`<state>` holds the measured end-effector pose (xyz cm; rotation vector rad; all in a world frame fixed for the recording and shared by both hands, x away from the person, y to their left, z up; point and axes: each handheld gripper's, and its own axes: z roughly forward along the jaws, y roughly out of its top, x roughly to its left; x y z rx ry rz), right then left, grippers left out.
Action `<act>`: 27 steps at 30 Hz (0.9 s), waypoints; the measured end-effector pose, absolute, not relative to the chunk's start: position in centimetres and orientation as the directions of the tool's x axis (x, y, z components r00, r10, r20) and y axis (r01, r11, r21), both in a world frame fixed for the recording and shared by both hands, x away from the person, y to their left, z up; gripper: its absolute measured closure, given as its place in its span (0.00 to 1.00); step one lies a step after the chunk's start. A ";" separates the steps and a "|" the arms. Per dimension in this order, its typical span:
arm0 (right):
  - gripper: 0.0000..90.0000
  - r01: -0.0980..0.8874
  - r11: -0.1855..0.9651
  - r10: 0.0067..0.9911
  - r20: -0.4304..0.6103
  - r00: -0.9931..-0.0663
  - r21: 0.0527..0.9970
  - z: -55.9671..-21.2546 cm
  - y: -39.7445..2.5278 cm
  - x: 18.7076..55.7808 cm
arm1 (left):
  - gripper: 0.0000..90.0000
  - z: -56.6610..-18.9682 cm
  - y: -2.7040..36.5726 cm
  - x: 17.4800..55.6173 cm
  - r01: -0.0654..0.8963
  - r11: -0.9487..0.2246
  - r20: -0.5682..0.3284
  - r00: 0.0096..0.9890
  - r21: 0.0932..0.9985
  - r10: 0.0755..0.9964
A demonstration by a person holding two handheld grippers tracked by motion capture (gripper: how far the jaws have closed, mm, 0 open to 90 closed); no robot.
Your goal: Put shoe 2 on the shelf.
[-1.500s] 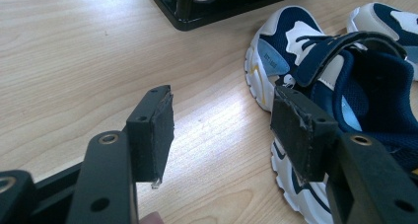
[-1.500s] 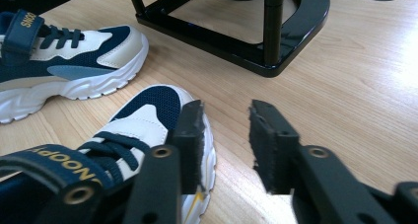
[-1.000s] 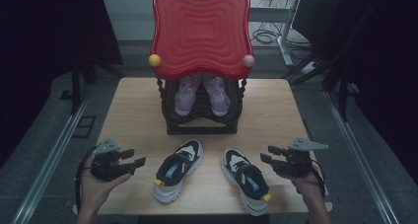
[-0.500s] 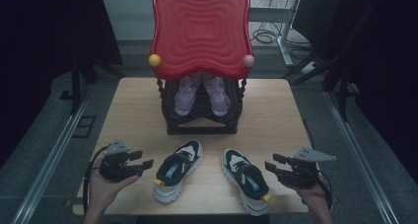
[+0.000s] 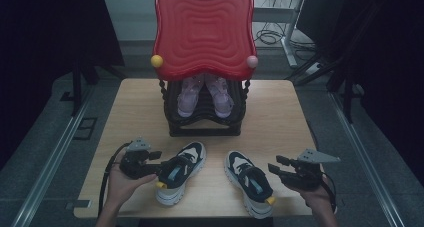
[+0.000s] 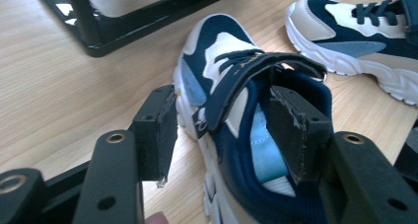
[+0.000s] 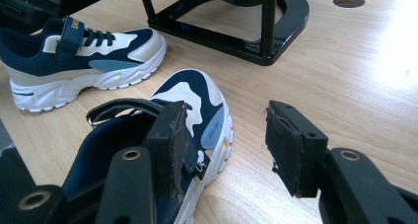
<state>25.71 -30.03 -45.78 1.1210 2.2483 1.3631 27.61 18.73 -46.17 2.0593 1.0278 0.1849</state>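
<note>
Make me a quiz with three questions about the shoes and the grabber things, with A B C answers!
1. Where are the pink shoes?
A. on the black rack under the red tray
B. on the floor
C. in a hand

2. How many navy-and-white sneakers lie on the wooden table?
A. one
B. two
C. four

3. How is the left gripper set?
A. shut tight and empty
B. open, one jaw inside the sneaker, one outside
C. lying flat on the table

Answers:
1. A: the high view shows the pink pair on the rack, just below the tray.
2. B: the left sneaker and the right sneaker sit side by side at the table's near edge.
3. B: the left gripper view shows its jaws apart, straddling the sneaker's side wall. The right gripper is open too.
</note>
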 end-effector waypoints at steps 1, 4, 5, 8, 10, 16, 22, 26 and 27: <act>0.56 0.471 0.251 0.740 0.146 -0.657 0.846 -45.8 -30.1 25.7 | 0.52 -46.2 18.5 27.7 0.606 -0.346 -0.211 0.661 0.717 0.720; 0.56 0.476 0.245 0.742 0.152 -0.653 0.844 -45.8 -30.2 25.8 | 0.55 -46.5 17.9 28.1 0.608 -0.364 -0.211 0.671 0.706 0.711; 0.56 0.477 0.245 0.743 0.153 -0.652 0.844 -45.8 -30.2 25.8 | 0.57 -46.5 17.7 28.2 0.607 -0.367 -0.210 0.674 0.705 0.708; 0.56 0.476 0.246 0.741 0.153 -0.653 0.844 -45.9 -30.2 25.8 | 0.61 -46.9 17.3 28.6 0.614 -0.391 -0.214 0.683 0.686 0.698; 0.56 0.476 0.247 0.741 0.152 -0.654 0.844 -45.9 -30.1 25.8 | 0.63 -47.1 17.0 28.8 0.622 -0.402 -0.209 0.680 0.672 0.703; 0.56 0.473 0.272 0.719 0.150 -0.679 0.838 -45.8 -29.3 25.7 | 0.70 -47.6 16.8 29.2 0.637 -0.414 -0.209 0.673 0.650 0.709; 0.56 0.471 0.295 0.695 0.152 -0.703 0.831 -45.6 -28.4 25.5 | 0.73 -47.8 16.8 29.2 0.648 -0.402 -0.223 0.665 0.647 0.713; 0.56 0.490 0.316 0.680 0.166 -0.714 0.812 -46.1 -27.6 25.8 | 0.72 -47.7 16.6 29.1 0.650 -0.403 -0.217 0.660 0.644 0.719; 0.56 0.495 0.324 0.675 0.170 -0.718 0.807 -46.3 -27.5 25.9 | 0.72 -47.7 16.6 29.1 0.651 -0.402 -0.216 0.658 0.644 0.721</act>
